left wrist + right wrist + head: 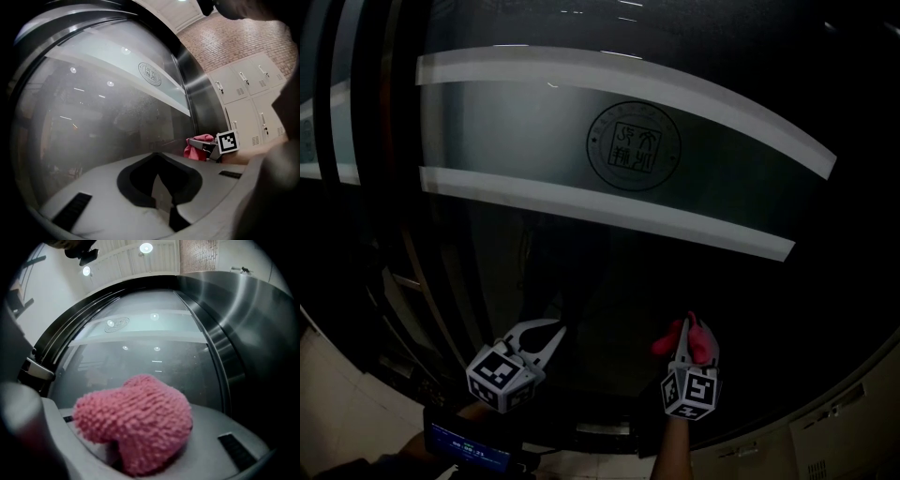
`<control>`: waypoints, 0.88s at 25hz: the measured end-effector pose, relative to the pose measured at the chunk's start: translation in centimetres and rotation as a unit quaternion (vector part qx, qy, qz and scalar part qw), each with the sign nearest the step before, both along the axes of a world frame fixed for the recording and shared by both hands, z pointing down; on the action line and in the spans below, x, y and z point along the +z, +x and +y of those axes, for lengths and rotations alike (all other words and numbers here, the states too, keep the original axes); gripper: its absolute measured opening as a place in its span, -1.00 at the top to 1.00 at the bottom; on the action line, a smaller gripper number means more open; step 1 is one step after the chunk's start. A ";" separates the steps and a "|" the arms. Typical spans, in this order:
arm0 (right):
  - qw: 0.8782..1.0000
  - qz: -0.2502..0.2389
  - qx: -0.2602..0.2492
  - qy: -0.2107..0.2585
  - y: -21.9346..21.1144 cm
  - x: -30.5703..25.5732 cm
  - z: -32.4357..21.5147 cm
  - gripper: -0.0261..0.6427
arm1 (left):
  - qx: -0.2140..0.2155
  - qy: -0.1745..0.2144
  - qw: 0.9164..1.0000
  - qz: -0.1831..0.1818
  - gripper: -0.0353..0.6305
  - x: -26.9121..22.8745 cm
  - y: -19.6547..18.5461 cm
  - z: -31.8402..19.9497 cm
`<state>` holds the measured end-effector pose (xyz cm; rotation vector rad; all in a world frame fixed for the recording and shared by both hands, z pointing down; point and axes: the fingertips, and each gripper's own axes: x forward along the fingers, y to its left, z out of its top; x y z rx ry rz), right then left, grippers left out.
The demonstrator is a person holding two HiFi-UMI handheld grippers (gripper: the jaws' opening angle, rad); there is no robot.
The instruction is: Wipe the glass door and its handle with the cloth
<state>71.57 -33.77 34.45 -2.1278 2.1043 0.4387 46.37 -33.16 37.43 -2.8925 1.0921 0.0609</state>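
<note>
The right gripper (687,332) has its jaws closed on a pink cloth (135,423). The cloth bulges out past the jaw tips in a knobbly lump and hides most of the gap between them. Straight ahead of these jaws is the glass door (581,262), with the cloth close to its lower, dark part. No view shows whether cloth and glass touch. To the right of these jaws runs a steel post (239,329).

The left gripper (553,332) has its 2 jaws drawn together at the tips, leaving only a dark hollow behind them and nothing held. It also points at the lower glass. To the right of its jaws are the right gripper and the cloth, near but apart from it, both at about the same height.

Above and ahead of both pairs of jaws a frosted band (506,122) crosses the door between 2 pale stripes. A round emblem (634,147) sits on it, roughly over the gap between the grippers. Further right of the left jaws, past the cloth, stand pale lockers (243,84) under a brick wall (225,42).
</note>
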 end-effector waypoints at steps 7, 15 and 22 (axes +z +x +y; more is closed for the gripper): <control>0.996 -0.026 -0.086 0.016 -14.2 -0.3 3.2 0.77 | 0.016 -0.013 1.000 -0.002 0.84 0.0 -4.2 2.0; 0.991 -0.046 -0.125 0.005 -29.5 1.7 6.2 0.77 | 0.046 -0.021 0.999 0.002 0.84 1.5 -11.8 4.1; 0.986 -0.049 -0.157 -0.005 -38.9 1.8 8.3 0.77 | 0.036 -0.008 0.999 0.007 0.84 0.8 -18.6 5.6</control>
